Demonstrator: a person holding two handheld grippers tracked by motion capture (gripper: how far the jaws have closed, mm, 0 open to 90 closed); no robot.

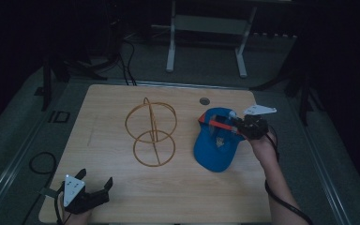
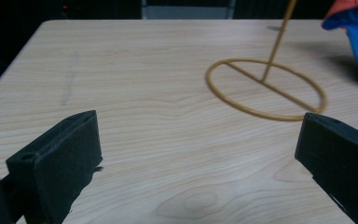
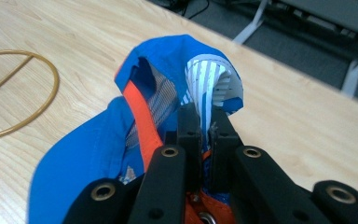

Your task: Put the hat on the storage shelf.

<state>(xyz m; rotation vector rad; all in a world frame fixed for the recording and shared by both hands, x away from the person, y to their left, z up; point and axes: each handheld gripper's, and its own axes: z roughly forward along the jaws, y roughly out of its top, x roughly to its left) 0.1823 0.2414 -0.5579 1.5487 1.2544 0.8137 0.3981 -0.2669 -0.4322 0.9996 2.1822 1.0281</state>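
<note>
Blue cap (image 1: 214,146) at bench (image 1: 108,197) right side, back edge pinched up, brim low. My right tongs (image 3: 204,122) clamped on cap fabric. Gold wire stand (image 1: 151,132) just left of cap, mid-bench. My left tongs (image 1: 97,185) gaping apart, near front-left corner, holding nothing.

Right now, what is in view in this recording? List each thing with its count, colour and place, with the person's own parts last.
cap: one, blue with orange trim, right side of the table, pinched at its rim
wire stand: one, gold, two rings on a stem, table centre
table: one, light wood, round hole near the far edge
frame: one, white, on the floor beyond the table
cables: several, black, floor at far left
left hand-held gripper: one, black, near left corner, open
right hand-held gripper: one, black, shut on the cap
forearm: one, lower right
</note>
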